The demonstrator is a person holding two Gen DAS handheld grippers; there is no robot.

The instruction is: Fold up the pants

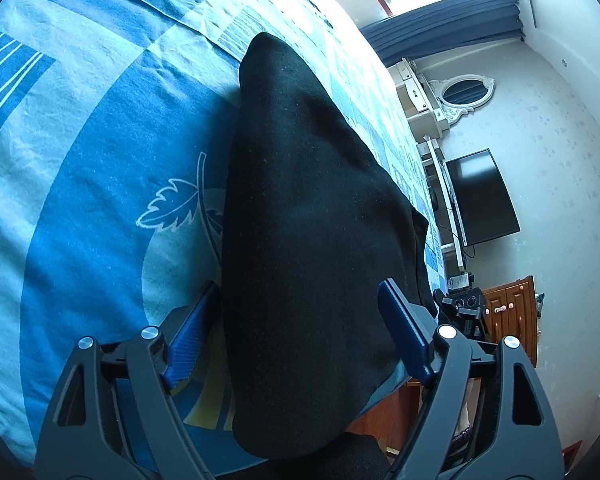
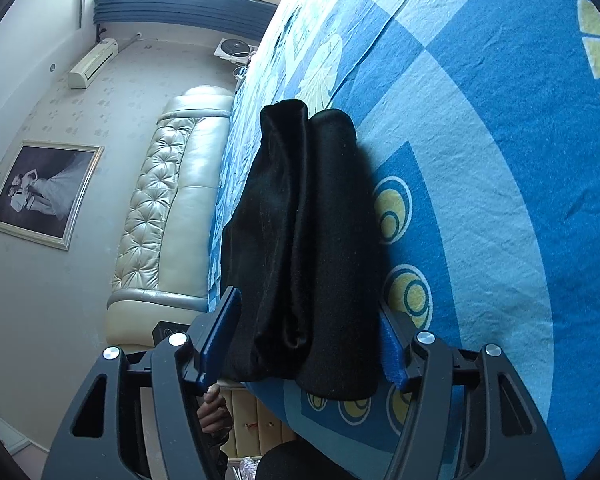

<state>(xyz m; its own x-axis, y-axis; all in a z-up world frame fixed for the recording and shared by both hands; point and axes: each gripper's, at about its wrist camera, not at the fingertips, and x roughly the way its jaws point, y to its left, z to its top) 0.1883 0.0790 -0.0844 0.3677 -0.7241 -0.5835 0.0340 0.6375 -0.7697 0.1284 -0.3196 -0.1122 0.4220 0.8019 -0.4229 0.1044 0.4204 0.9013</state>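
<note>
Pants (image 1: 308,240), black, matte, fuzzy, folded into thick oblong on blue patterned bed sheet (image 1: 80,160); left gripper (image 1: 296,312) & right gripper (image 2: 308,320) both spread, blue ribbed pads off fabric.

Black pants (image 1: 312,240) on blue bedsheet (image 1: 80,160) printed with white leaves.

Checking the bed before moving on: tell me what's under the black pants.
The black pants lie on the blue patterned bedsheet, which shows all around them. Whatever lies directly beneath the pants is covered and cannot be seen.
</note>
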